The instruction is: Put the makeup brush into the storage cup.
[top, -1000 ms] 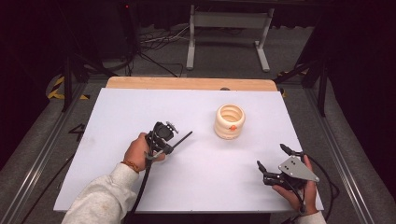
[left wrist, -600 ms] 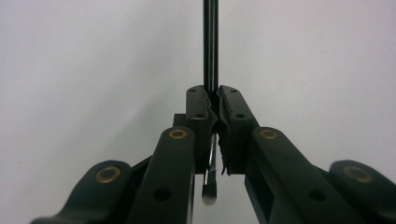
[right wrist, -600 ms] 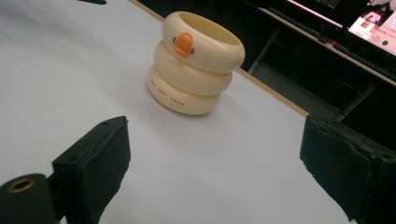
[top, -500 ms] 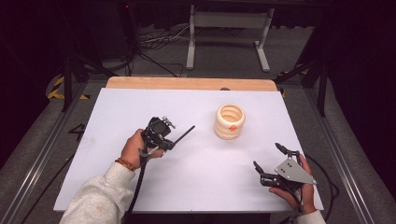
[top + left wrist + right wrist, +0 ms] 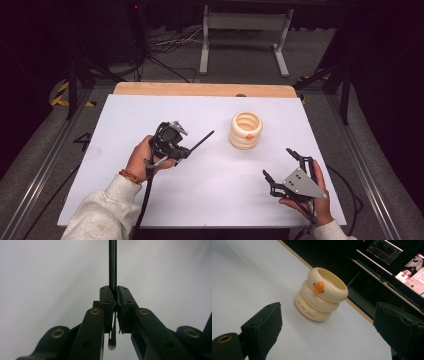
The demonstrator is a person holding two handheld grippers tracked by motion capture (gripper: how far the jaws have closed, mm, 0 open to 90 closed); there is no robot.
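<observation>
High view: the left tongs (image 5: 186, 150) are clamped on a thin black brush (image 5: 200, 142), held above the white desk (image 5: 125, 115) and aimed toward the cream ringed holder (image 5: 245, 130); the right tongs (image 5: 282, 165) stand wide open, holding nothing. The brush looks light, stiff and slippery, so a mid-handle grip, as in the left gripper view, seems safest against swivelling.

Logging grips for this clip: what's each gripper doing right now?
Left gripper: shut on the thin black brush, clamped mid-handle.
Right gripper: open, holding nothing, facing the cream holder.
</observation>
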